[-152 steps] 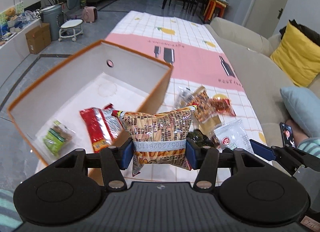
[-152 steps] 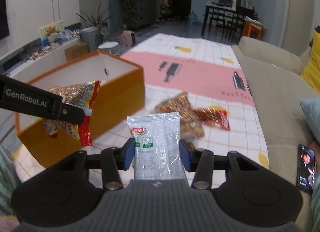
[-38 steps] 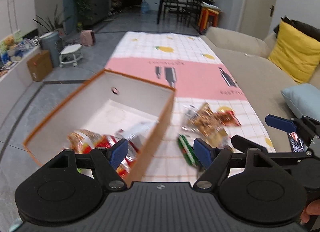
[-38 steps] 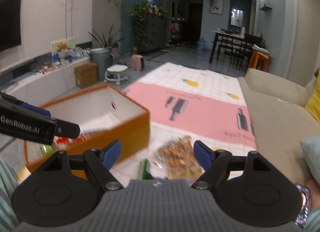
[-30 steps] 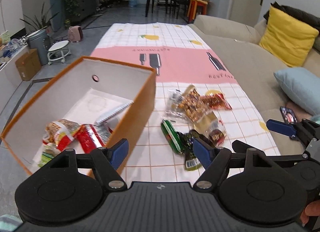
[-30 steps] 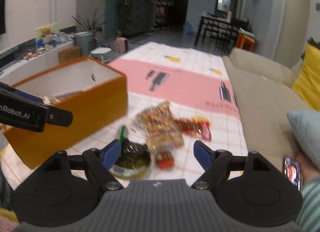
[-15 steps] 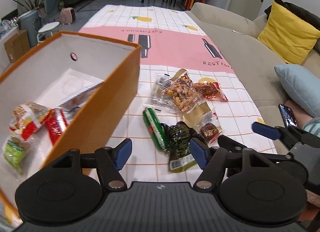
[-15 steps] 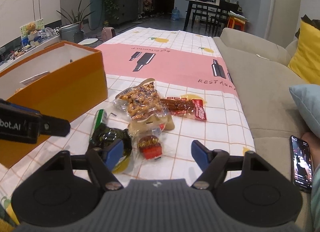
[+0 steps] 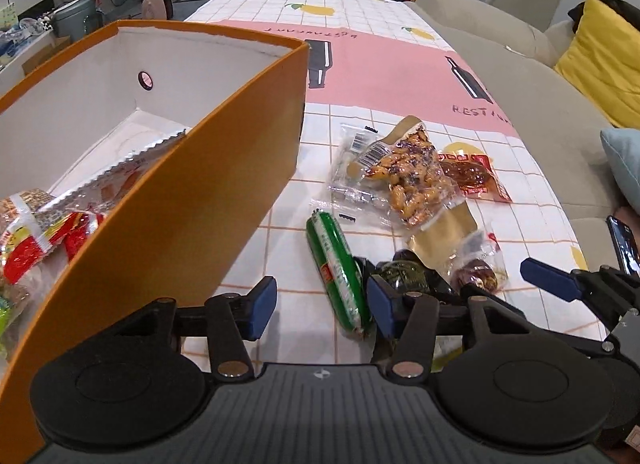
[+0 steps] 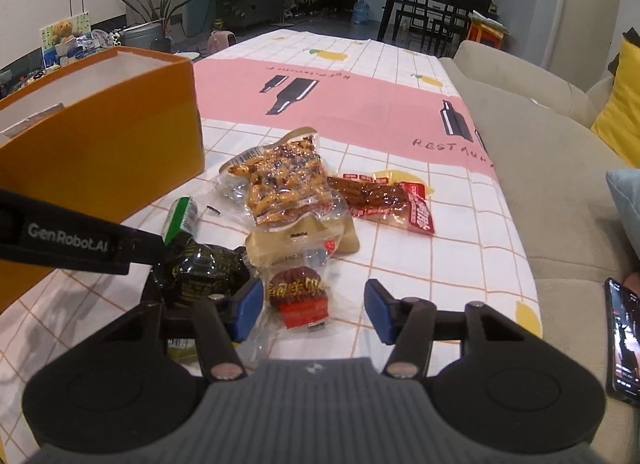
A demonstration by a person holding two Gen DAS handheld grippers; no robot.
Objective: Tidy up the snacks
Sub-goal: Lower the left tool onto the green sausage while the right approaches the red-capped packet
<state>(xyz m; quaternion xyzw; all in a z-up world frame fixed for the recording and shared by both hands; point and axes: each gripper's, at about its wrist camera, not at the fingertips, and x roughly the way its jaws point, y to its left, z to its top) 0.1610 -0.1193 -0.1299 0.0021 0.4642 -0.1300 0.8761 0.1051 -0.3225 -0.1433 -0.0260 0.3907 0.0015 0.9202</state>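
My left gripper [image 9: 322, 306] hangs low over the checked tablecloth with its jaws closing. A green sausage stick [image 9: 336, 268] lies between them, close to the right pad and clear of the left. In the right wrist view my right gripper [image 10: 314, 310] is also closing around a small red date packet [image 10: 300, 296], without pressing it. Beside them lie a dark green packet [image 10: 200, 264], a nut bag [image 10: 284, 180], a tan pouch [image 10: 304, 236] and a red strip packet [image 10: 384, 196]. The orange box [image 9: 160, 200] on the left holds several packets.
The box wall [image 10: 100, 136] stands close on the left of both grippers. A beige sofa [image 10: 560, 192] runs along the table's right edge, with a phone [image 10: 622, 336] on it and a yellow cushion [image 9: 604, 60] further back. More tablecloth stretches beyond the snacks.
Both grippers have come down from box height toward the loose snacks, and their jaws have narrowed. The packets they held earlier are gone from the jaws.
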